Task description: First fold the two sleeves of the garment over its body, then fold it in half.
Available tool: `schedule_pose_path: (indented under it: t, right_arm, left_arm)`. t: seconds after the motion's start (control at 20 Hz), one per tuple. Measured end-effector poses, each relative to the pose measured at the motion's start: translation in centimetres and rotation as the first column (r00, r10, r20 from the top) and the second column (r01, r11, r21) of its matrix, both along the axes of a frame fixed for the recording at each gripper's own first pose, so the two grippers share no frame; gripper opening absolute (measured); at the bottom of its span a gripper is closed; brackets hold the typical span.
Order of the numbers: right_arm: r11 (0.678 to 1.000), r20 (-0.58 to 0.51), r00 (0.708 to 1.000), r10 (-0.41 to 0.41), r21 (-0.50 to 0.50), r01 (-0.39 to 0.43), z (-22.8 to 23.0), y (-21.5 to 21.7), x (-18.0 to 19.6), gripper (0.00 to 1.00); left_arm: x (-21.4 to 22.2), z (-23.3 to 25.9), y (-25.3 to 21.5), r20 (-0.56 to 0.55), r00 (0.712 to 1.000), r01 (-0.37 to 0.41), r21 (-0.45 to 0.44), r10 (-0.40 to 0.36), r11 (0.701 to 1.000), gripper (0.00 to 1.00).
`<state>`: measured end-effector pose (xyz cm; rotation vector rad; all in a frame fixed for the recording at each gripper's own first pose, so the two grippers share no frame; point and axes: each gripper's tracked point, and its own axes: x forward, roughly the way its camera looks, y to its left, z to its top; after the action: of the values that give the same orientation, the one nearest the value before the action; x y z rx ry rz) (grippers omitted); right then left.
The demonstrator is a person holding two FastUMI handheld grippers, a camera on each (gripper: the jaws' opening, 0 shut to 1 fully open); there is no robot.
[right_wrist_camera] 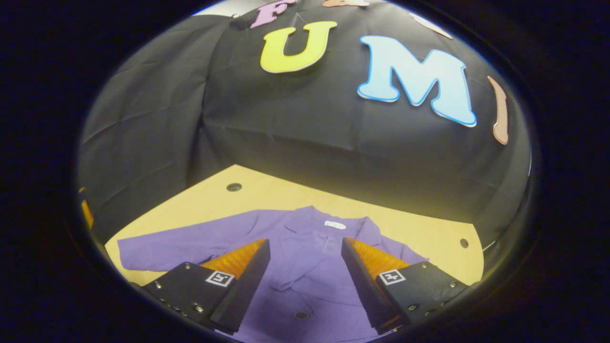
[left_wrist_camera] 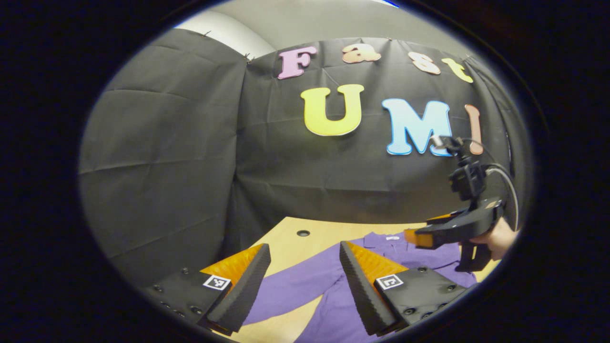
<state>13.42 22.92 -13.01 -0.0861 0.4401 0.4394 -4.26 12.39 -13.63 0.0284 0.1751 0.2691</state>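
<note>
The purple garment [right_wrist_camera: 305, 267] lies spread flat on the worktop [right_wrist_camera: 200, 205], sleeves still out. Both the left hand-held gripper [left_wrist_camera: 305, 286] and the right hand-held gripper [right_wrist_camera: 305, 281] hover wide, empty. A shallow pinch could drag the body along, wrinkling everything.

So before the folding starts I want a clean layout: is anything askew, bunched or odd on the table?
Nothing stands out. The purple garment lies flat on the wooden table, collar toward the wall, one sleeve stretched straight out. Both grippers are open above it.

Both views above shared garment [right_wrist_camera: 305, 267]
</note>
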Motion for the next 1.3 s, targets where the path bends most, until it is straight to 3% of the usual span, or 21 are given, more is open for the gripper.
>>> schedule_pose_path:
  t: [0.3,0.5,0.6,0.7,0.75,0.95,1.1,1.3]
  right_arm:
    - [0.996,0.107,0.992,-0.068,0.061,0.062,4.9,-4.7,-3.7,0.94]
    - [0.991,0.159,0.979,-0.126,0.057,0.118,6.5,-8.0,-6.3,0.94]
    - [0.989,0.181,0.973,-0.146,0.053,0.138,7.2,-9.7,-7.9,0.94]
    - [0.988,0.182,0.971,-0.157,0.036,0.153,7.4,-11.2,-9.7,0.94]
    - [0.985,0.175,0.970,-0.169,0.042,0.165,7.5,-11.9,-10.5,0.92]
    - [0.962,0.104,0.964,-0.245,0.151,0.229,8.1,-14.2,-13.0,0.94]
    - [0.946,0.069,0.955,-0.288,0.175,0.273,7.7,-16.3,-14.1,0.95]
    - [0.935,0.070,0.941,-0.330,0.160,0.316,7.5,-18.5,-14.4,0.92]
  left_arm:
    - [-0.5,-2.7,1.9,-0.051,0.997,-0.063,-0.005,0.063,0.998,0.92]
    - [-2.3,-5.1,5.3,-0.091,0.982,-0.174,-0.053,0.169,0.983,0.98]
    - [-3.3,-6.5,7.8,-0.118,0.963,-0.252,-0.071,0.243,0.965,0.92]
    - [-4.7,-8.4,10.6,-0.167,0.929,-0.347,-0.090,0.329,0.933,0.95]
    - [-5.3,-9.6,11.8,-0.193,0.911,-0.389,-0.105,0.365,0.915,0.92]
    - [-6.8,-14.3,15.2,-0.299,0.831,-0.528,-0.160,0.468,0.834,0.94]
    - [-7.5,-17.9,17.7,-0.355,0.775,-0.606,-0.181,0.523,0.775,0.96]
    - [-7.6,-19.2,18.2,-0.409,0.704,-0.687,-0.185,0.580,0.703,0.93]
